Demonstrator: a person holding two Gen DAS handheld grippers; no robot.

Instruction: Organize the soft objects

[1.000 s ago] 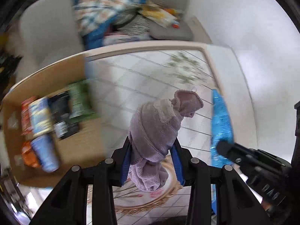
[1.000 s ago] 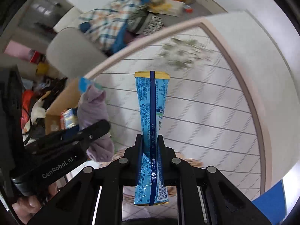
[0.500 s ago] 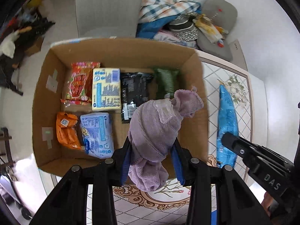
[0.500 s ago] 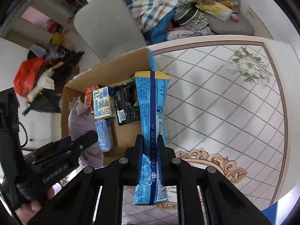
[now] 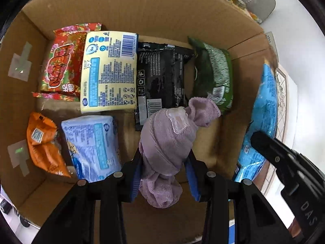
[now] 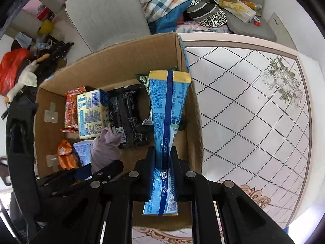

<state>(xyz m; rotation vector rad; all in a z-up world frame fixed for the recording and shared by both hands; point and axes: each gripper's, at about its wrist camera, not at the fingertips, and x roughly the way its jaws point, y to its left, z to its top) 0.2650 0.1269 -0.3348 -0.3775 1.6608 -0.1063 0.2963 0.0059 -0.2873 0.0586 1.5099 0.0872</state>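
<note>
My left gripper is shut on a knotted purple cloth and holds it inside the open cardboard box, above the bare floor near its front right. The cloth also shows in the right wrist view. My right gripper is shut on a long blue packet with a yellow end, held over the box's right wall. The blue packet also shows at the right of the left wrist view.
The box holds several packets: red, yellow-blue, black, green, orange and pale blue. The box stands on a tiled-pattern table. A grey chair and piled clothes lie beyond.
Both grippers have swung left from over the table to the box. The left one has dropped down into the box with the cloth; the right one now hangs over the box's right wall.
</note>
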